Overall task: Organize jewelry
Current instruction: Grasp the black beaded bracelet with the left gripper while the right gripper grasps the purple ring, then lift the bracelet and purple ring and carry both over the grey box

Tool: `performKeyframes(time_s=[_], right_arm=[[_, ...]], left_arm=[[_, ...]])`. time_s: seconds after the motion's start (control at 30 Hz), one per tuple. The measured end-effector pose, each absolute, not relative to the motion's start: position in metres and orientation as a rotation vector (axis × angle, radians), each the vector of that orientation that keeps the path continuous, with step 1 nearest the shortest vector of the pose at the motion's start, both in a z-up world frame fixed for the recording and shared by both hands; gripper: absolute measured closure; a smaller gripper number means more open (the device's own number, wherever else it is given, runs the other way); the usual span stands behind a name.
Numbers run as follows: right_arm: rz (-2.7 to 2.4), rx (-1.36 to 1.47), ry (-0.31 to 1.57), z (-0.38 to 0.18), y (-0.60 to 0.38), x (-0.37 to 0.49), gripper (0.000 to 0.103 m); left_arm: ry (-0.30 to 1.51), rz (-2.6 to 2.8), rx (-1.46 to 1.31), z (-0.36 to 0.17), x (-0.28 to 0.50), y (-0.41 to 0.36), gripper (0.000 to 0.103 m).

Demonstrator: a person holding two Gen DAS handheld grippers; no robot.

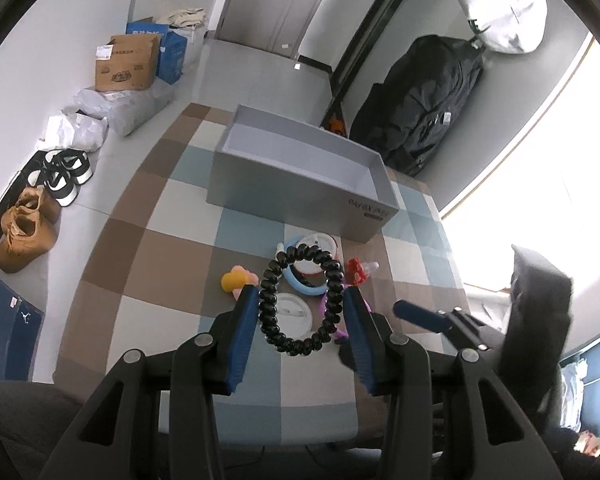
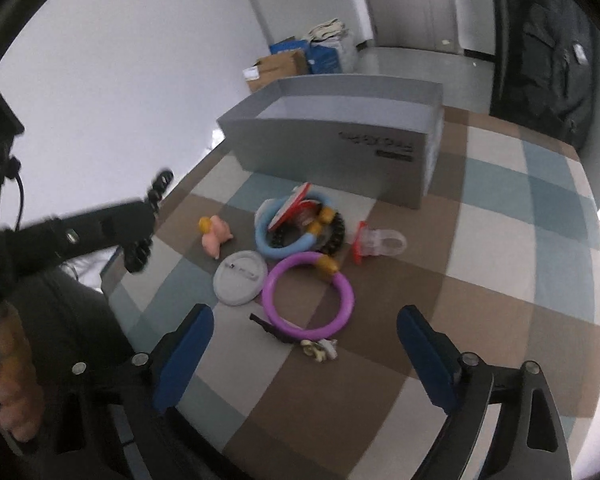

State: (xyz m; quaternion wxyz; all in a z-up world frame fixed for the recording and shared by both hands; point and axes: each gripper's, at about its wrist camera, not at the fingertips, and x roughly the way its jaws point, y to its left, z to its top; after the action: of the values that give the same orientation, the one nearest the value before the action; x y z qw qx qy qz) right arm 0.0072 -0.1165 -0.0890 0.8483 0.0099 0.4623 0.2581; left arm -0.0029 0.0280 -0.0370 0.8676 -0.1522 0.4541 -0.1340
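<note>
My left gripper point(image 1: 300, 300) is shut on a black beaded bracelet point(image 1: 296, 344) and holds it above the checked tablecloth point(image 1: 156, 264). The bracelet and that gripper also show blurred at the left of the right wrist view point(image 2: 140, 248). My right gripper point(image 2: 304, 336) is open and empty, just short of a purple ring bracelet point(image 2: 340, 284). Beyond it lie a blue ring point(image 2: 268, 248), dark beads point(image 2: 338, 228), a white round lid point(image 2: 240, 276), a pink and yellow figure point(image 2: 214, 236) and a red and clear piece point(image 2: 380, 240). An open grey box point(image 2: 332, 144) stands behind the pile.
A small pale trinket point(image 2: 320, 350) and a black strip point(image 2: 266, 326) lie by the purple ring. Shoes point(image 1: 28, 224), cardboard boxes point(image 1: 126, 64) and bags sit on the floor at the left. A black bag point(image 1: 420, 100) leans against the far wall.
</note>
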Motion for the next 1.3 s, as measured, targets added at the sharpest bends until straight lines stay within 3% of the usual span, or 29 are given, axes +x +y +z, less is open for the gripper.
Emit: performKeyframes(time_s=[0.17,0.23,1.3], right_arm=[[0.539,-0.041,0.972,-0.094,-0.104,0.012,0.033],[0.527,-0.069,0.963,-0.094,-0.100,0.013,0.049],[0.528,0.180,0.837,-0.038,-0.154,0.016,0.052]], left_arm=[[0.943,-0.270,-0.351,-0.037,-0.002,0.036,0.065],[0.945,-0.268,-0.356,-0.037,-0.002,0.036,0.065],[0.953,-0.303,-0.382,-0.032,0.021,0.025,0.065]])
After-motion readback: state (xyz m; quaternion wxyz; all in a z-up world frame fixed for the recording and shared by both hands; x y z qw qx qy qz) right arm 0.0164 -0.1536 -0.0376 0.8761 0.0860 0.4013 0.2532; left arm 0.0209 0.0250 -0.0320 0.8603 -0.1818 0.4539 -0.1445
